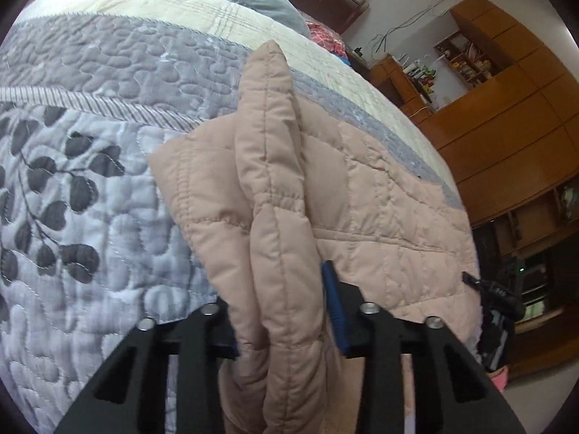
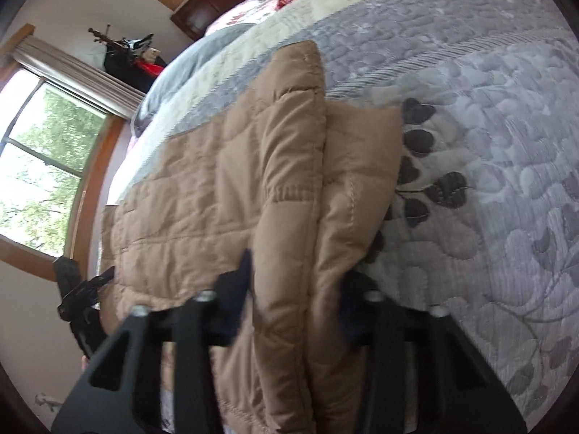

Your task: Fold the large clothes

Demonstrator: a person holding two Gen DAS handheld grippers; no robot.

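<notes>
2 grippers, each pinching a ridge of the pink quilted jacket [image 1: 275, 188] on my bed quilt [image 1: 90, 188].
I see the left gripper [image 1: 286, 311] clamped on a raised fold; the right gripper [image 2: 295, 300] squeezes a fold too.

Both wrist cameras look steeply down, close over the quilted jacket [image 1: 362, 195] [image 2: 202, 195] on the bedspread [image 1: 90, 181] [image 2: 488, 144], from opposite ends.
</notes>
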